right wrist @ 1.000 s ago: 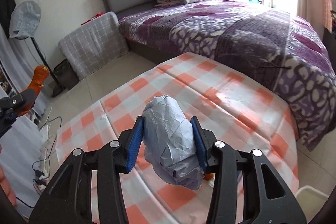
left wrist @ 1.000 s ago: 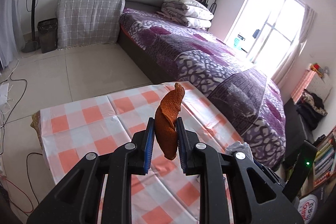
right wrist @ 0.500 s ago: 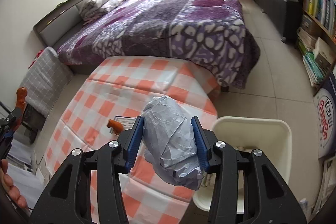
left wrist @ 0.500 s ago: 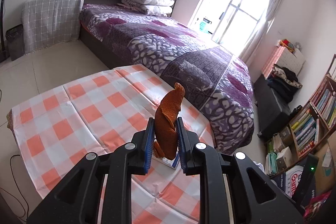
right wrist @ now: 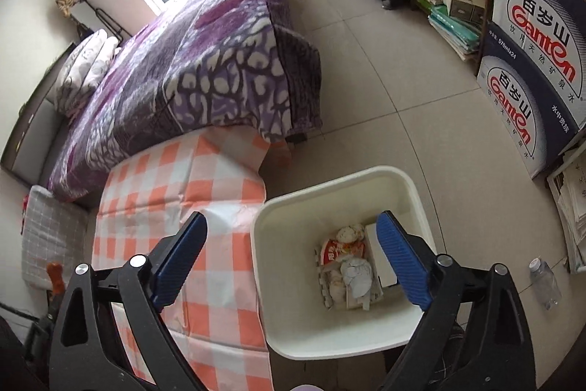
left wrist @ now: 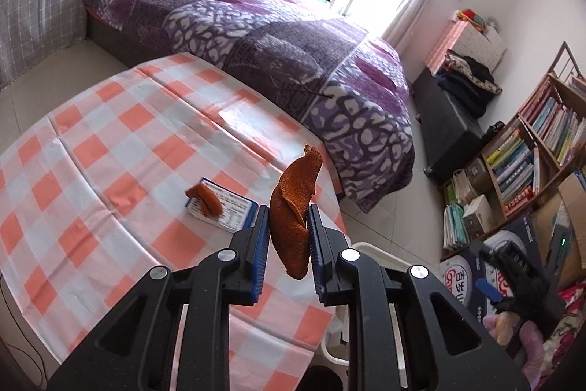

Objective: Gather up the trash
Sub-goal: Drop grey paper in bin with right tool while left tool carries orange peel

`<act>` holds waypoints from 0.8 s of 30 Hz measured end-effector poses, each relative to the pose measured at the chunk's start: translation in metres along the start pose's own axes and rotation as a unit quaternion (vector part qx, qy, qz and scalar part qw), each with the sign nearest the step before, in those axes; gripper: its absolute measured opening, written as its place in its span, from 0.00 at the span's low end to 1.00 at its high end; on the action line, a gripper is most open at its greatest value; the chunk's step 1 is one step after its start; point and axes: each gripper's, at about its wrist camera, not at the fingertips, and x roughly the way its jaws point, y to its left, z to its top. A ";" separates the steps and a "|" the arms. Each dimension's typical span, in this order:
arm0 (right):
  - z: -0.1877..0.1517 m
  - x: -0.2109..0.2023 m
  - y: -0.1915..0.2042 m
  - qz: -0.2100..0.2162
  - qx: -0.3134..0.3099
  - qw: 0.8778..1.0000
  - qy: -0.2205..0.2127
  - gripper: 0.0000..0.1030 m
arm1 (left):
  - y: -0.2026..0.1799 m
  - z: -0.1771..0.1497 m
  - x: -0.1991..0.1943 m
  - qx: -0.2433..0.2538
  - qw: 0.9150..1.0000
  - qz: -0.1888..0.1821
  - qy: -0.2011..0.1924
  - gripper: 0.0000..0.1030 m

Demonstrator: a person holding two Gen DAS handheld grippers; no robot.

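Note:
My left gripper (left wrist: pixel 285 240) is shut on a curled orange peel (left wrist: pixel 295 207), held above the near edge of the checked table (left wrist: pixel 110 149). A second orange peel piece (left wrist: pixel 203 196) lies on a small white and blue box (left wrist: pixel 229 207) on the table. My right gripper (right wrist: pixel 291 253) is open and empty above the white trash bin (right wrist: pixel 293 328). A crumpled grey paper ball (right wrist: pixel 357 275) lies in the bin among other trash. The bin's rim also shows in the left wrist view (left wrist: pixel 370 250), and the right gripper (left wrist: pixel 492 284) appears there at the far right.
A bed with a purple quilt (left wrist: pixel 293 54) stands beyond the table. A bookshelf (left wrist: pixel 531 156) and Ganten water cartons (right wrist: pixel 531 61) stand on the right. A clear bottle (right wrist: pixel 545 281) lies on the floor near the bin.
My right gripper swung from over the table to above the bin, opened and let go of the grey paper ball, which now lies in the bin. My left gripper turned right, still holding the peel.

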 end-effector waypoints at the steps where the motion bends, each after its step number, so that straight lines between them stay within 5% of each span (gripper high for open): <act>1: 0.005 -0.002 0.000 0.004 0.006 1.000 -0.008 0.90 | -0.007 -0.004 0.007 0.007 1.000 -0.007 0.012 0.20; 8: 0.030 -0.002 -0.002 0.002 0.033 0.998 -0.048 0.93 | -0.067 -0.050 0.055 0.079 0.992 -0.048 0.090 0.20; 14: 0.036 0.016 -0.028 -0.022 0.075 0.996 -0.051 0.93 | -0.114 -0.091 0.088 0.154 0.973 -0.090 0.144 0.23; 15: 0.038 0.017 -0.031 -0.013 0.085 0.995 -0.046 0.93 | -0.120 -0.097 0.092 0.166 0.970 -0.091 0.151 0.27; 16: 0.039 0.017 -0.034 -0.007 0.091 0.995 -0.047 0.93 | -0.123 -0.100 0.094 0.173 0.969 -0.090 0.153 0.48; 17: 0.041 0.015 -0.036 -0.010 0.093 0.994 -0.054 0.93 | -0.125 -0.102 0.096 0.174 0.969 -0.086 0.152 0.65; 20: 0.043 0.012 -0.038 -0.019 0.089 0.993 -0.071 0.93 | -0.115 -0.094 0.102 0.162 0.975 -0.055 0.144 0.66; 24: 0.043 0.018 -0.038 -0.001 0.093 0.994 -0.051 0.93 | -0.073 -0.070 0.114 0.113 0.985 0.033 0.126 0.66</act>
